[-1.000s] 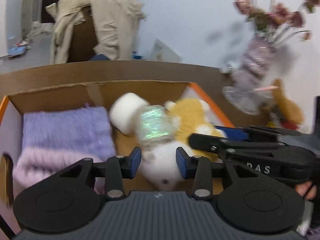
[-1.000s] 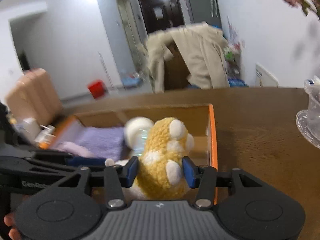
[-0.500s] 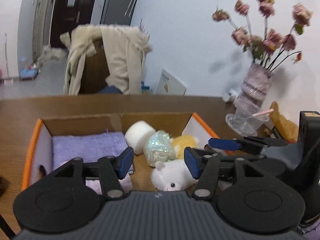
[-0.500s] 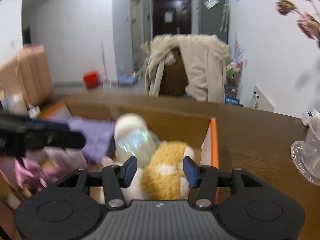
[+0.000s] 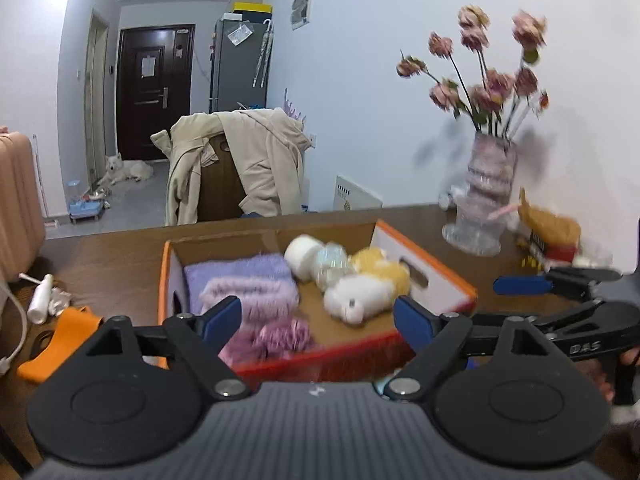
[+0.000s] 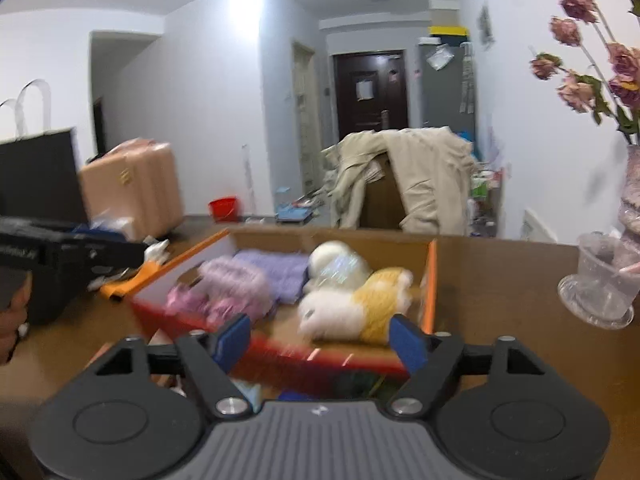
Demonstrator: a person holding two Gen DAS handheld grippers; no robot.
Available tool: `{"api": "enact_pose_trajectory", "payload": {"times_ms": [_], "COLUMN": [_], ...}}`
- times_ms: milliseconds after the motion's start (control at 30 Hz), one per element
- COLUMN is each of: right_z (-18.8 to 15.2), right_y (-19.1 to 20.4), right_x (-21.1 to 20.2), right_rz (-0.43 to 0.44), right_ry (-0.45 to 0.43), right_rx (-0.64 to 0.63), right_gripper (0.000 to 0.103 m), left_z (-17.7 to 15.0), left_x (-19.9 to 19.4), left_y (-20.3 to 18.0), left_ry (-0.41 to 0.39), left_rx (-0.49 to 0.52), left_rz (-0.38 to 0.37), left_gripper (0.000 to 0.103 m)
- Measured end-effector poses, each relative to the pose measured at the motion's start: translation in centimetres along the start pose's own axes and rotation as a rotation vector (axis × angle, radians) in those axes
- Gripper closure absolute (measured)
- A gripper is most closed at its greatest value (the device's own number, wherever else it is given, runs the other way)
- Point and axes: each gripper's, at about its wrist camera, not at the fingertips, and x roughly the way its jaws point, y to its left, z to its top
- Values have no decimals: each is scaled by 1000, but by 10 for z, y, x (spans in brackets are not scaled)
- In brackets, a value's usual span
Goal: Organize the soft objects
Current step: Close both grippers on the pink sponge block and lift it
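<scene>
An orange-rimmed cardboard box sits on the brown table. Inside lie a folded lilac towel, pink fluffy cloths, a white roll, a shiny wrapped bundle and a white-and-yellow plush. My left gripper hangs in front of the box, jaws opening, nothing between them. My right gripper is also pulled back from the box's near wall, jaws opening and empty. The right gripper shows in the left wrist view too.
A glass vase with dried pink flowers stands at the right on a clear dish. A yellow snack bag lies beyond it. An orange object and a white bottle lie left of the box. A coat-draped chair stands behind the table.
Both grippers let go of the plush toys in the box, spread their jaws and pulled back and up. The plush toys now lie in the box's right half.
</scene>
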Motion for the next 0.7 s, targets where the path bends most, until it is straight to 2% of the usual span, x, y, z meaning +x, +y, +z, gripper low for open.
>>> {"api": "enact_pose_trajectory", "payload": {"times_ms": [200,267,367,500,600,700], "right_z": [-31,-40,-54,-71,-85,-104], "right_y": [31,38,46,53,61,73], "right_x": [-36,-48,-65,-79,-90,-107], "right_rz": [34,35,57,54,49,58], "right_ry": [-24,-48,-85,-83,-65,-69], "right_rx": [-4,10,47,100,133,161], "right_gripper": [27,27,27,27,27,27], "left_z": [-49,-63,-80,-103,-120,-130], "left_x": [-27,-35,-39,-50,-75,-95], "left_y": [0,4,8,12,15,17], "left_ry": [16,11,31,41,2,-1], "left_rx": [4,-9,-17,-72,-118,-146], "left_rz": [-3,-7,42,53,48,73], "left_gripper": [16,12,10,10,8,6]}}
